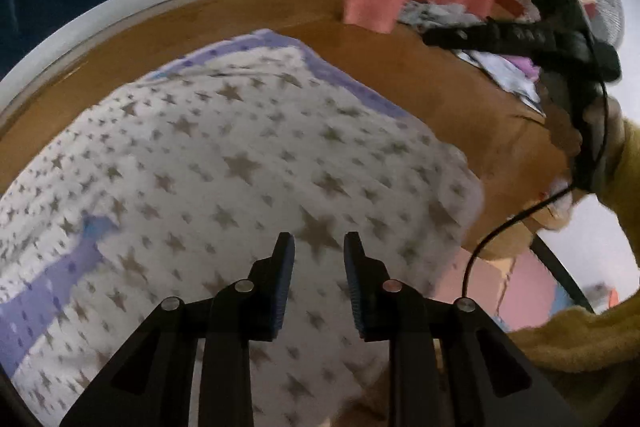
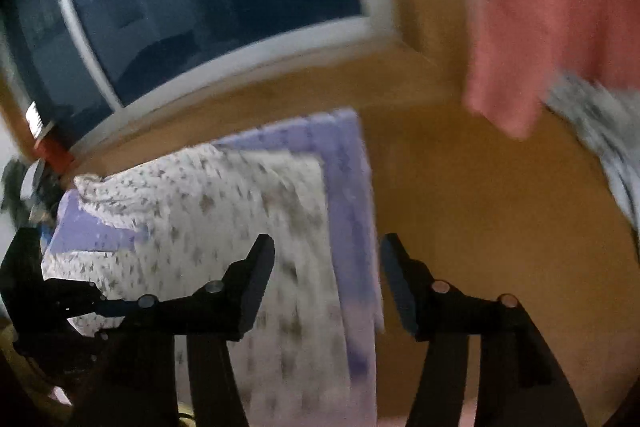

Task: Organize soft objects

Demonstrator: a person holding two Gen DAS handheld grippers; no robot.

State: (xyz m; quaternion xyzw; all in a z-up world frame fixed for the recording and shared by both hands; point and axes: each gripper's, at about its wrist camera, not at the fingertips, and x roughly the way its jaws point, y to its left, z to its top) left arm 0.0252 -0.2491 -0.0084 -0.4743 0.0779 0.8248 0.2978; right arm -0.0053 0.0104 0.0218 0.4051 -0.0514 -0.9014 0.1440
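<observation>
Below both tools, star-print blanket (image 1: 224,163) spread on table; left tool (image 1: 319,247) and right tool (image 2: 326,259) released.

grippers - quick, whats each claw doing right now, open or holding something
Left claw: open, nothing between its pads, over the star-print blanket.
Right claw: open, holding nothing, above the blanket's purple edge.

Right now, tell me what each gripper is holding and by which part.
Nothing is held. The left gripper and right gripper both stand open above the star-print blanket, with no fabric between their pads.
</observation>
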